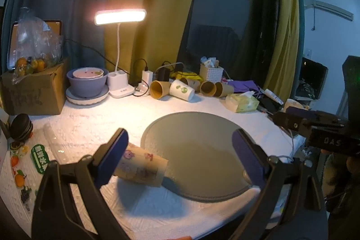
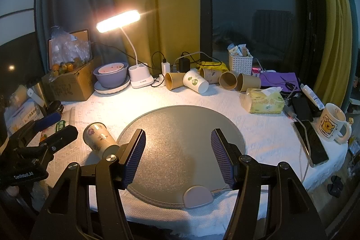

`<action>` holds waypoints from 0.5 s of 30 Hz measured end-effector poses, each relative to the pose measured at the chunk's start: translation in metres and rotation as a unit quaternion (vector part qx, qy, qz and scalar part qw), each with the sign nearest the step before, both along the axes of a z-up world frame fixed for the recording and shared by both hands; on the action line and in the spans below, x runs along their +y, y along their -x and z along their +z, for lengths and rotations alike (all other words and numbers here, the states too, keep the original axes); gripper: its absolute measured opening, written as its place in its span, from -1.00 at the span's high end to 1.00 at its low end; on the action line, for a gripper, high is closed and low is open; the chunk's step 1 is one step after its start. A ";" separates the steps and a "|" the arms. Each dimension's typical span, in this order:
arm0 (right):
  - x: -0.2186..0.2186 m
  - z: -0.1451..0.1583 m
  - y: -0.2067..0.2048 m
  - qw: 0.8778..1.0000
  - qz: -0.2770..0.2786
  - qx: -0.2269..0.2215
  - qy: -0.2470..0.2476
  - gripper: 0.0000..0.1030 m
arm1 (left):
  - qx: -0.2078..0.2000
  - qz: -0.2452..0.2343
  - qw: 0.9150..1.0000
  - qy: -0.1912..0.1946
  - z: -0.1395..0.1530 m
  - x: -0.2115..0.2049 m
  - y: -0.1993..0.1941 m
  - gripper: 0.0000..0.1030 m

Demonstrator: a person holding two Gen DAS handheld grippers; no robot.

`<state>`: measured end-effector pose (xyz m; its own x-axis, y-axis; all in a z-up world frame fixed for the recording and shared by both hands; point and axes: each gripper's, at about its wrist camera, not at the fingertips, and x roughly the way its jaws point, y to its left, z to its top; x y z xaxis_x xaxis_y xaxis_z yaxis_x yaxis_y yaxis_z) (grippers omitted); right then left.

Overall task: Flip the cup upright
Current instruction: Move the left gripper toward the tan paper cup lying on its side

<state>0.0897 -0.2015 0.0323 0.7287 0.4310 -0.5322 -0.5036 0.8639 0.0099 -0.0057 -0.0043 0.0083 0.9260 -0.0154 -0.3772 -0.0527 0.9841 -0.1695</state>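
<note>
We read "DAS" on the black body of the right gripper where it enters the left wrist view from the right, and "GenRobot.AI" on the body of the left gripper at the lower left of the right wrist view. A green sticker with white characters lies on the white tablecloth to the left of our left fingers; we cannot read its characters. The tissue pack and the cardboard box carry print too small to make out.

Both grippers have their fingers spread wide apart, nothing between the pads. The cup — a paper cup printed with small cartoon figures — lies on its side on the tablecloth, touching the left edge of the round grey mat. In the left wrist view its upper end is hidden behind the left finger, so we cannot tell whether the pad touches it; the other end points toward the mat. In the right wrist view the cup lies just left of our right gripper's left finger, which hides one end.

Beyond the fingertips, a lit desk lamp glares, and several paper cups lie tipped over. A mug with a yellow cartoon figure stands far right beside a phone; its caption is illegible.
</note>
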 end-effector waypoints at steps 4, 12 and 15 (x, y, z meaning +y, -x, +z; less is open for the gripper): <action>-0.002 0.002 -0.001 1.000 0.001 -0.001 -0.001 -0.24 | 0.002 0.000 1.000 0.000 0.001 -0.001 0.001 -0.83; -0.001 0.001 0.000 1.000 0.002 -0.001 -0.001 -0.24 | -0.013 0.003 1.000 0.003 0.004 -0.002 0.004 -0.83; -0.001 0.002 0.000 1.000 0.004 -0.001 0.000 -0.23 | -0.013 0.003 1.000 -0.001 0.004 -0.002 0.004 -0.83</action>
